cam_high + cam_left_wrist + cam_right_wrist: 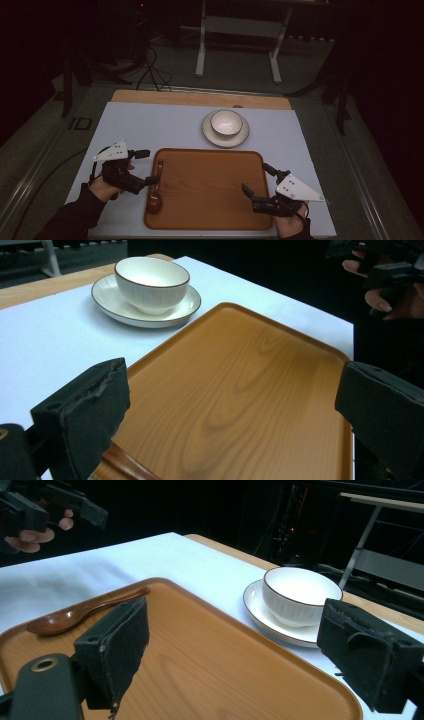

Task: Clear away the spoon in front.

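Note:
A wooden tray lies on the white table mat near the front edge. A dark wooden spoon rests along the tray's left side, bowl toward the front; it also lies at the far side of the tray in the right gripper view, spoon. A white bowl stands on a white saucer behind the tray. My left gripper is open at the tray's left edge, above the spoon's handle. My right gripper is open over the tray's right front part, with nothing between its jaws.
The white mat covers a wooden table top. A white metal frame stands on the dark floor beyond the table, with cables to its left. Bare mat lies left of the bowl and to the right of the tray.

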Tool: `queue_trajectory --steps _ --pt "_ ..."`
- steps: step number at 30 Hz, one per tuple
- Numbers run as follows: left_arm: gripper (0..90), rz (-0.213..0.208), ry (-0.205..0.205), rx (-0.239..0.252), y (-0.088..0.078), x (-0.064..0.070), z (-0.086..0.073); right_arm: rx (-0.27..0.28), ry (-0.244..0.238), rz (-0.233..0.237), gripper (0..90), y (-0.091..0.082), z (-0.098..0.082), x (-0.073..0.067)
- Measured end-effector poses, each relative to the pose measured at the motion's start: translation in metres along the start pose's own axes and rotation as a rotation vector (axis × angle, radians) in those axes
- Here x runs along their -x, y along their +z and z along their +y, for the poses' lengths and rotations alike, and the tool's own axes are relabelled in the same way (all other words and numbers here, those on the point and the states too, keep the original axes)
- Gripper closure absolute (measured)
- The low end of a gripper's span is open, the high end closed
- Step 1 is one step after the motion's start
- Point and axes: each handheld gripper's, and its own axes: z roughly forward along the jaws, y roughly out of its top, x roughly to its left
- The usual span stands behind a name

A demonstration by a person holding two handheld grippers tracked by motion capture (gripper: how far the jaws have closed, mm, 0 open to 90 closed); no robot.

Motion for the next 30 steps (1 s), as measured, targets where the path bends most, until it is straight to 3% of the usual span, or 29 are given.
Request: queue_trajectory --steps 17,25,30 --pt "1.0 0.032 0.024 -0.003 -0.005 0.006 -0.03 -0.006 -0.003 0.002 13.1 0.0 -0.002 0.0" --pt "1.1 0.04 0.005 0.011 -0.009 0.011 -0.041 -0.016 -0.005 0.003 13.1 0.001 -0.005 0.001" --pt "1.0 0.052 0.03 -0.017 -0.007 0.013 -0.045 -0.029 -0.004 0.006 13.1 0.003 -0.009 0.001"
